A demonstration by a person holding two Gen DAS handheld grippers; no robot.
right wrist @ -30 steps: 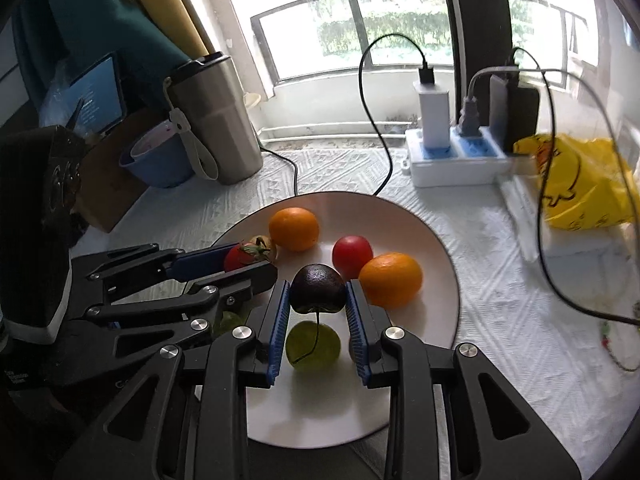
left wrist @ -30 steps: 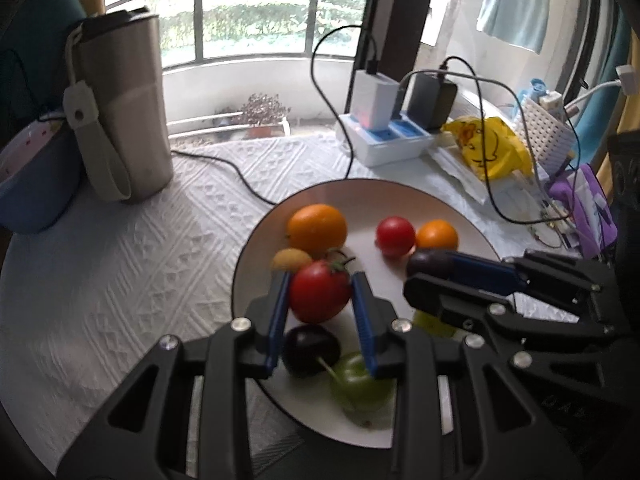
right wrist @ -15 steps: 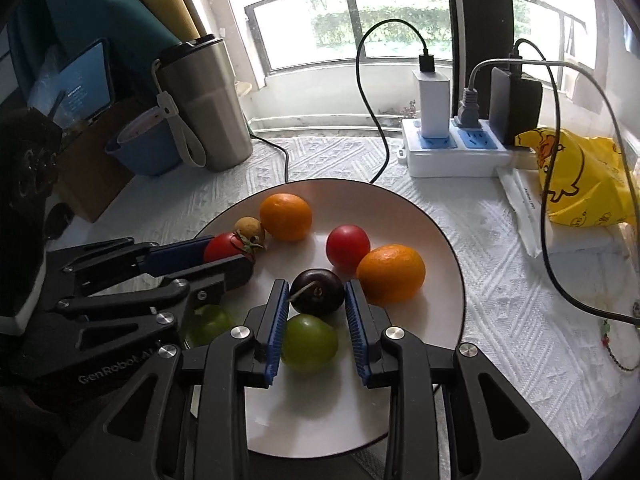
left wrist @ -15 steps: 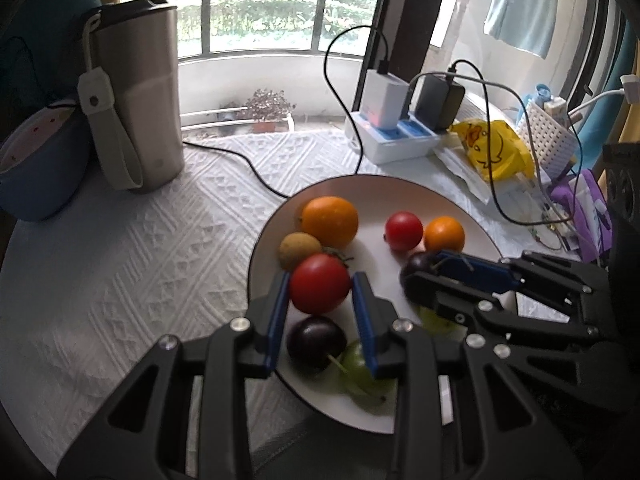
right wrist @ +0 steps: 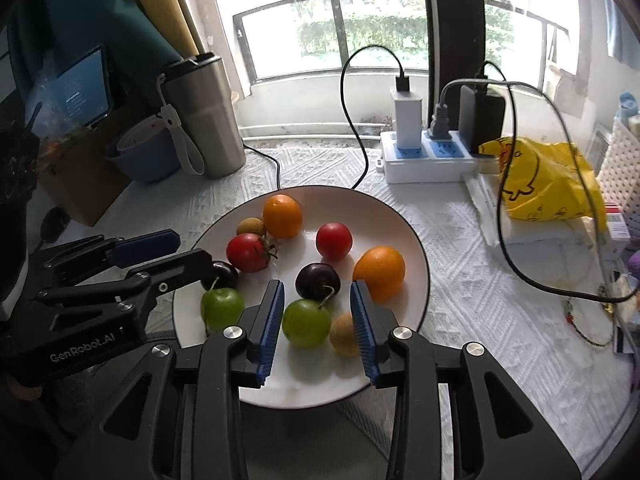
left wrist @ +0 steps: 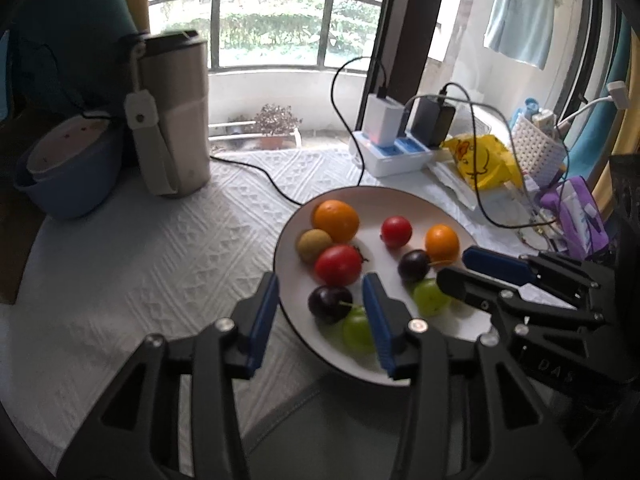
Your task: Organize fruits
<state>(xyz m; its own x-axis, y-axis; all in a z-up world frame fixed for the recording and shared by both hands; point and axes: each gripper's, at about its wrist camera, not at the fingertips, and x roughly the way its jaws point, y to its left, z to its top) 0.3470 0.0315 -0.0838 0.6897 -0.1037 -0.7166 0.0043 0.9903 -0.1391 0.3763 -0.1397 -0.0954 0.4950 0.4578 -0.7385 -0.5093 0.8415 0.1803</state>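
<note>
**Both fruits set down on the plate, both grippers drawn back**

Since the earlier frames the red tomato (left wrist: 338,265) is released by the left gripper (left wrist: 320,312), whose jaws have just been opening, and nothing is pressed between them now; the dark plum (right wrist: 318,281) is likewise let go by the right gripper (right wrist: 318,320), whose jaws have just been opening too, and both grippers are seen higher and further back from the white plate (right wrist: 404,224).

The left jaws are moderately wide and empty; the tomato lies just beyond their tips, and a second dark plum (left wrist: 330,304) with a green fruit (left wrist: 357,334) is seen in the gap below them, not touched. The right jaws are narrower but also apart; the dark plum lies just ahead of the tips, and another green fruit (right wrist: 307,323) and a small brown fruit (right wrist: 344,334) are seen between the pads without contact.

All the fruits are resting on the plate, which stands on the white cloth (left wrist: 160,264); two oranges, a smaller red fruit and a small brownish fruit are lying farther back.

Some risks are judged from here; the round fruits could be rolled if a finger is brushed against them during withdrawal; the plum stems could be caught by a pad; the two grippers are close over one plate, so a collision is possible; the black cable (right wrist: 352,128) near the far rim could be snagged.
</note>
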